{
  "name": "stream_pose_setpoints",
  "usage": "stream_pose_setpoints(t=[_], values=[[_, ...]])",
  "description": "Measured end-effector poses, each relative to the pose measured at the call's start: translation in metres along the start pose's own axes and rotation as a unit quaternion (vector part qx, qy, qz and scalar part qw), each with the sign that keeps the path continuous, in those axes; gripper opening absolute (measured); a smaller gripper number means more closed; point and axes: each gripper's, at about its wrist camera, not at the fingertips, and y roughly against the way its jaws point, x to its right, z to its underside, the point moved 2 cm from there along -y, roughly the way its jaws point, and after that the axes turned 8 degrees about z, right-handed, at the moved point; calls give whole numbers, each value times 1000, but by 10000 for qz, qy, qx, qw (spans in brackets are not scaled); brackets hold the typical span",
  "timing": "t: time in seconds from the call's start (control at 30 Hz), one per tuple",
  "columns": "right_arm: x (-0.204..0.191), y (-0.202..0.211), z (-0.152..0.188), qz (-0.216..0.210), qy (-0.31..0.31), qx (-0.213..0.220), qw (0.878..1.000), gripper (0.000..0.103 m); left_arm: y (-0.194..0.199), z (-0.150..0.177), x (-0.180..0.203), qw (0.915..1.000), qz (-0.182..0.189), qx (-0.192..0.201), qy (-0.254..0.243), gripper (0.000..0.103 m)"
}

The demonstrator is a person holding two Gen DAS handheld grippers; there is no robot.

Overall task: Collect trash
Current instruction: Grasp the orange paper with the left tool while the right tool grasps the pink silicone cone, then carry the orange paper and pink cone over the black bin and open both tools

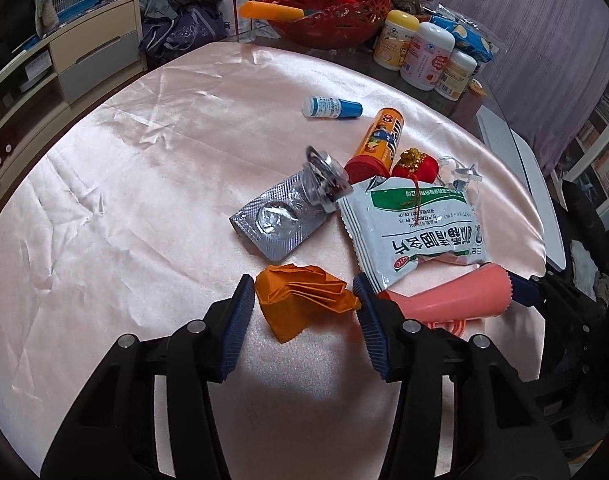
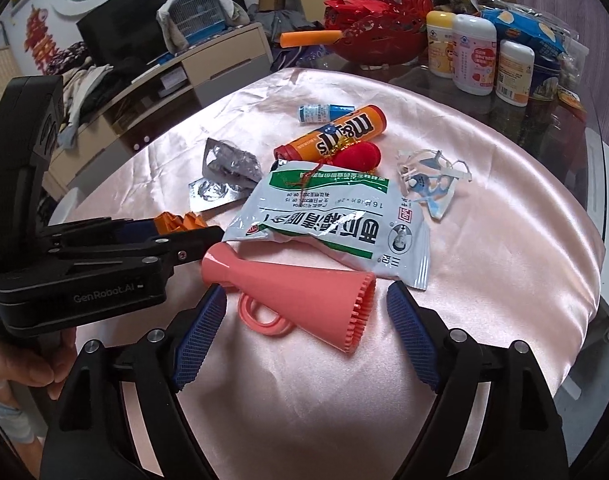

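A crumpled orange paper [image 1: 304,304] lies on the pink satin cloth [image 1: 144,200]. My left gripper [image 1: 302,296] has a blue pad touching it on each side. In the right wrist view that gripper [image 2: 176,228] comes in from the left, with the orange paper [image 2: 184,220] showing between its fingers. A pink plastic cone [image 2: 296,288] lies on its side between the pads of my right gripper [image 2: 306,300], which stands open and apart from it. The cone's narrow end tucks under a white-and-green sachet [image 2: 332,220].
A silver blister pack [image 1: 276,220], an orange candy tube [image 1: 378,140], a red ornament [image 1: 416,168], a small blue bottle [image 1: 332,107] and a torn clear wrapper [image 2: 428,184] lie mid-table. A red bowl [image 1: 344,12] and jars [image 1: 428,56] stand behind. A hand [image 2: 32,360] holds the left gripper.
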Motion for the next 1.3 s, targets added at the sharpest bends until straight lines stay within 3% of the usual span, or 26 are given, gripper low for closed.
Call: stream_pose_setpoints(t=[0.2,0.37,0.43,0.87,1.3], values=[[-9,6,7,-468,50,-158,9988,67,4,3,-5,10000,31,11,71,40],[-20,11,14,-512,258,-267,9980,61,8,5,-9,9999,-24,11,128,38],[-23,12,16,-425,339,-287,9981,51,9,6,-10,9999,-49,18,139,37],[-15,40,20,-204,245,-73,9995,45,45,15,7,9997,-60,233,66,34],[52,111,50,459,-298,225,9982,44,76,38,110,9976,345,330,-497,34]])
